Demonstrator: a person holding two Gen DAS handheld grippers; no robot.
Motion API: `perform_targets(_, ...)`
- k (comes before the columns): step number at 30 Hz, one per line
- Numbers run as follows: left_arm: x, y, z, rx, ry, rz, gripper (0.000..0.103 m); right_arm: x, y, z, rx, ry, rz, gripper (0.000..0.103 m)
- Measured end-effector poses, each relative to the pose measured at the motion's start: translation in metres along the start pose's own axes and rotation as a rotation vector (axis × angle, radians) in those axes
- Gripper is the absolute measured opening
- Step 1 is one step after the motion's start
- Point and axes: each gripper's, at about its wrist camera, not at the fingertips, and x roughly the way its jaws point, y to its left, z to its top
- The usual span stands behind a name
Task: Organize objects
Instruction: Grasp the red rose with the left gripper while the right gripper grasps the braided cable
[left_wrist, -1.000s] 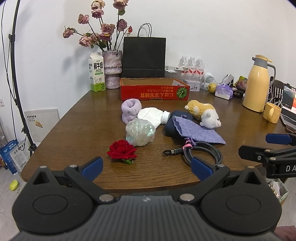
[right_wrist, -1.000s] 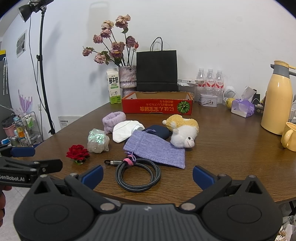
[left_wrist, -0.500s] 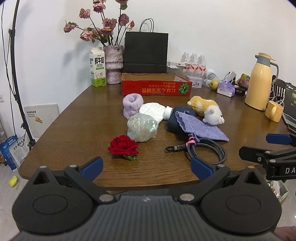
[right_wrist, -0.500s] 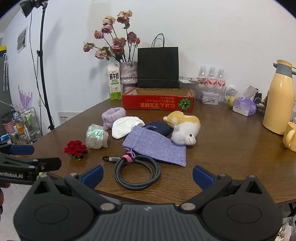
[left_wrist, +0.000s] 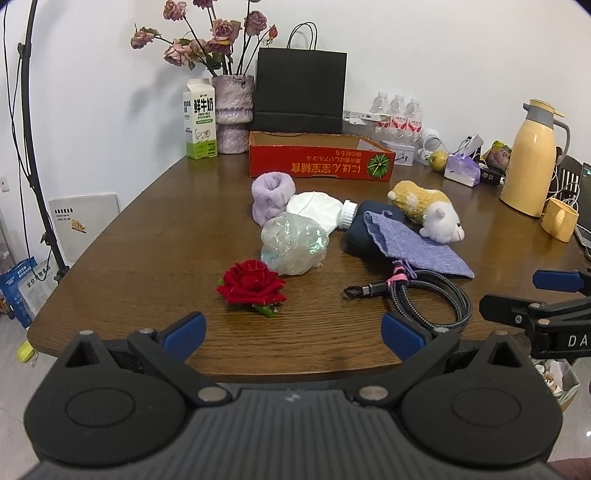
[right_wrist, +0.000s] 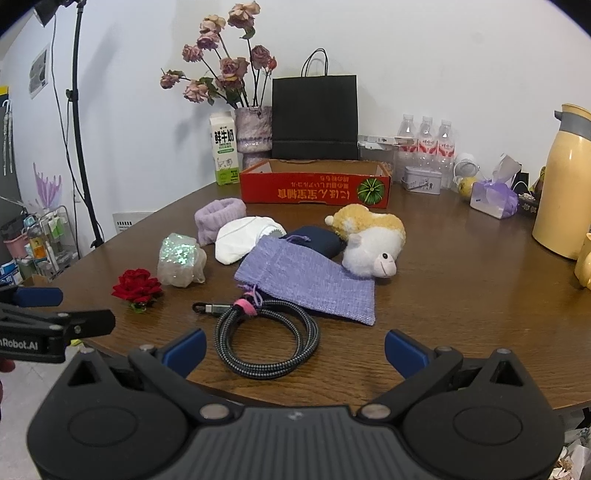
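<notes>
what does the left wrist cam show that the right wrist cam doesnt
Only the left wrist view shows the yellow mug whole, a white panel leaning on the wall, and the right gripper from the side. Only the right wrist view shows the shelf rack of clutter at the left, a small metal tin, and the left gripper from the side. Both show the red rose, coiled cable, purple pouch, plush toy and red box, with both grippers open and empty.
</notes>
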Motion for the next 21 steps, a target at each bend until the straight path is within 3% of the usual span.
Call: perform_targets(21,0.052,0.016,0.005,-0.020,0.072,0.026,0.103,0.059,0.002,0.005,-0.009,0.098,0.018,0.103)
